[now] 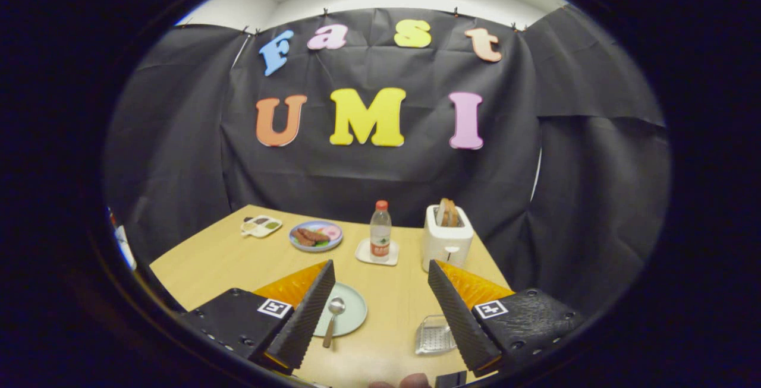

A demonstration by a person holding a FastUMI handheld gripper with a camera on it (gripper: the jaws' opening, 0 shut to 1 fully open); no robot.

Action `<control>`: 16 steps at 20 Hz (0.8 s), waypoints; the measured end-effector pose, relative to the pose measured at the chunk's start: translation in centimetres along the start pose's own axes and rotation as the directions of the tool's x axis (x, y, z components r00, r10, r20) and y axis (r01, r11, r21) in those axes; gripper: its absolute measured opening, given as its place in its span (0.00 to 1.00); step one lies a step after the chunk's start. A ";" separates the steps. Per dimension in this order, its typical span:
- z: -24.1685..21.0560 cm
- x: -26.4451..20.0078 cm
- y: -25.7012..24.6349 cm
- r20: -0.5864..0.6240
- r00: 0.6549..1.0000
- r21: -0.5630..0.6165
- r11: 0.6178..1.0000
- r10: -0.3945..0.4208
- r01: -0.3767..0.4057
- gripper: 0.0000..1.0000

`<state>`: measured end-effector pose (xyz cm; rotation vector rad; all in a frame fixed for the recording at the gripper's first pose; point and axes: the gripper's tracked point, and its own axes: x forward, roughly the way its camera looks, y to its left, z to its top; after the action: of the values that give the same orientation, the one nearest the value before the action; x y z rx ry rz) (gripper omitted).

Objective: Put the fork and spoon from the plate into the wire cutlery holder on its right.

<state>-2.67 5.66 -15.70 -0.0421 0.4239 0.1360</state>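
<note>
Between the wide-open hand-held gripper [380, 308] fingers, one spoon [333, 319] on one plate [351, 316].

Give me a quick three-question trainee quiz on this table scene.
1. True or false: the gripper is shut on the spoon.
2. What stands between the bottle and the booth wall's right side? A) toaster B) kettle C) bowl
3. Fill in: the spoon lies on the pale green ____.

Key: 1 false, the fingers stand open and hold nothing; 2 A; 3 plate.
</note>
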 end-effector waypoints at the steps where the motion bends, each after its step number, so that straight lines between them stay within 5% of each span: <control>1: -1.4 0.9 1.2 -0.041 0.999 -0.005 1.000 0.019 -0.019 0.95; 10: -13.5 9.4 6.6 -0.368 0.928 -0.090 0.991 0.057 -0.097 0.96; 16: -17.3 13.9 8.2 -0.458 0.888 -0.112 0.990 0.029 -0.091 0.96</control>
<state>1.64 14.33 -37.32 -0.1934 0.8886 0.2165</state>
